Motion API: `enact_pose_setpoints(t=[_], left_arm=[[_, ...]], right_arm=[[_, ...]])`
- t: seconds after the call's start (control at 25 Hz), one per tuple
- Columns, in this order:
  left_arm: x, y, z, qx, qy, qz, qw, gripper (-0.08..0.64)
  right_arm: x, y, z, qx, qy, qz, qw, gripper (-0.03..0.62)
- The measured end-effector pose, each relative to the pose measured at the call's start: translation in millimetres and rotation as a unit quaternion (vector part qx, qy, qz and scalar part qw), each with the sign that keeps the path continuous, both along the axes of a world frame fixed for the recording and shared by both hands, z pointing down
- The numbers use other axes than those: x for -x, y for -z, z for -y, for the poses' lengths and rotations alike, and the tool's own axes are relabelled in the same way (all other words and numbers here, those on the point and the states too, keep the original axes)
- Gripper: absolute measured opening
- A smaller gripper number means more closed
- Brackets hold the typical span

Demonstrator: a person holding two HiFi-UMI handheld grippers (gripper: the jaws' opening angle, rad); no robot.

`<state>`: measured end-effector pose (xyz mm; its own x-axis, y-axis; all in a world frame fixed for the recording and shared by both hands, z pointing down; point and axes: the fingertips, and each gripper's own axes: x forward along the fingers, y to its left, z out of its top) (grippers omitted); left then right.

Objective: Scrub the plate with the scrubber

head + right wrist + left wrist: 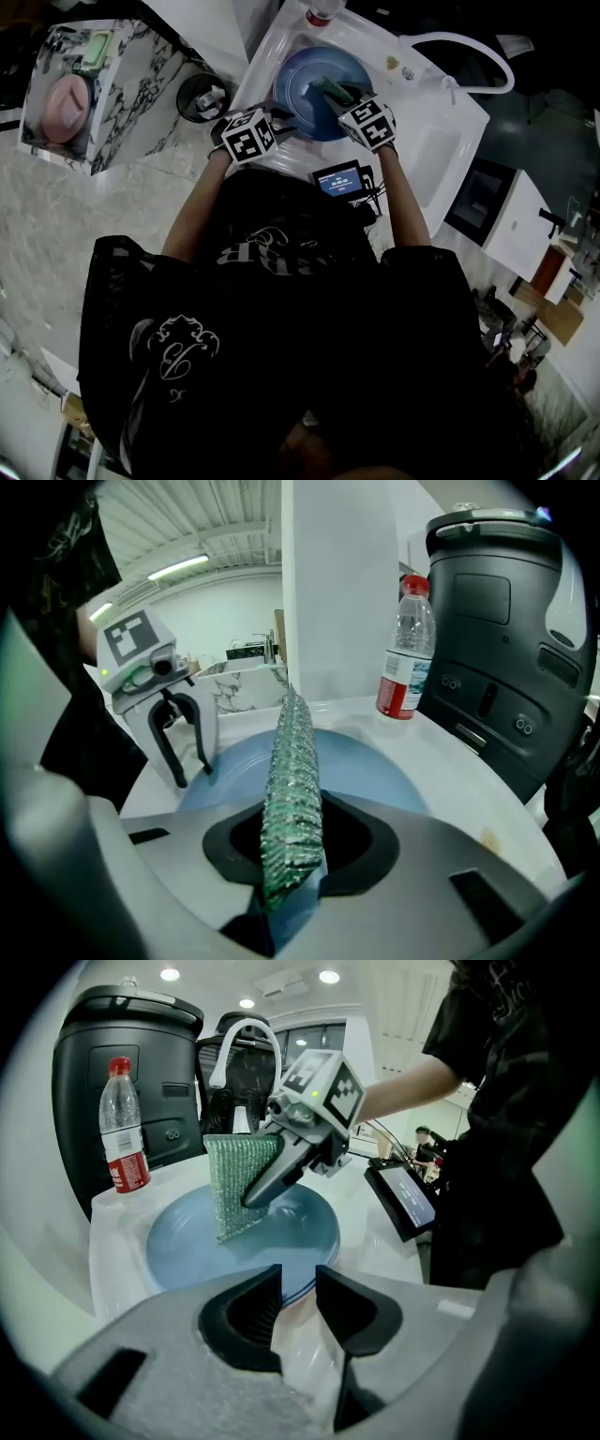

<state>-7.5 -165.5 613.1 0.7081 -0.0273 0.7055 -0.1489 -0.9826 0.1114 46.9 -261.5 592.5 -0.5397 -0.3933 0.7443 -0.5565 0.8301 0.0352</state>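
A blue plate (300, 80) (187, 1241) (366, 771) lies in a white sink (441, 141). My left gripper (281, 127) (298, 1279) (185, 761) is at the plate's near rim, with its jaws closed on the edge. My right gripper (342, 94) (272, 1180) (292, 841) is shut on a green mesh scrubber (330, 89) (234, 1185) (292, 771). The scrubber stands on edge, and its lower end touches the middle of the plate.
A water bottle with a red label (322, 11) (124, 1129) (405, 653) stands on the sink's far rim beside a black appliance (122, 1054) (506, 639). A small screen (339, 180) (405, 1194) sits at the near rim. A marble counter (141, 75) and a black bin (201, 96) are to the left.
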Motion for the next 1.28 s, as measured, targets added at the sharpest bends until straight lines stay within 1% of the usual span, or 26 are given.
enact_pose_setpoints(t=[0.24,0.32,0.44,0.48,0.56,0.76,0.88,0.96,1.08,1.2,1.28], left_arm=[[0.3,-0.9,0.7,0.000,0.001,-0.001,1.0000,0.110],[0.4,-1.1,0.6,0.001,0.001,0.001,1.0000,0.110],[0.4,-2.2,0.0,0.002,-0.001,0.003,1.0000,0.110],[0.3,-2.6,-0.1,0.003,0.000,0.003,1.0000,0.110],[0.0,-3.0,-0.1,0.003,-0.001,0.004,1.0000,0.110],[0.8,-2.8,-0.2,0.004,-0.004,0.007,1.0000,0.110],[-0.2,-1.4,0.2,0.004,-0.002,0.005,1.0000,0.110],[-1.3,-0.9,0.8,0.004,-0.002,0.003,1.0000,0.110],[-0.6,-1.0,1.5,0.004,-0.002,0.001,1.0000,0.110],[-0.1,-1.3,1.6,0.003,0.000,-0.001,1.0000,0.110],[-0.5,-0.8,1.4,0.003,0.001,-0.002,1.0000,0.110]], right_arm=[[19.4,2.3,-43.7,0.040,0.041,0.023,0.998,0.091],[25.9,2.1,-56.8,0.044,0.073,0.017,0.996,0.089],[35.2,0.9,-75.8,0.058,0.129,0.005,0.990,0.090],[37.4,0.8,-79.6,0.062,0.140,0.003,0.988,0.091],[38.6,1.2,-82.2,0.066,0.146,0.003,0.987,0.091],[38.6,3.1,-84.5,0.083,0.144,0.010,0.986,0.091],[34.8,6.0,-80.6,0.081,0.143,0.015,0.986,0.091],[26.2,9.6,-66.7,0.063,0.122,0.017,0.990,0.091],[8.9,18.3,-32.8,0.024,0.071,0.020,0.997,0.091],[-12.8,23.0,1.6,-0.013,0.029,0.000,0.999,0.089],[-25.8,22.2,20.4,-0.030,0.011,-0.019,0.999,0.091]])
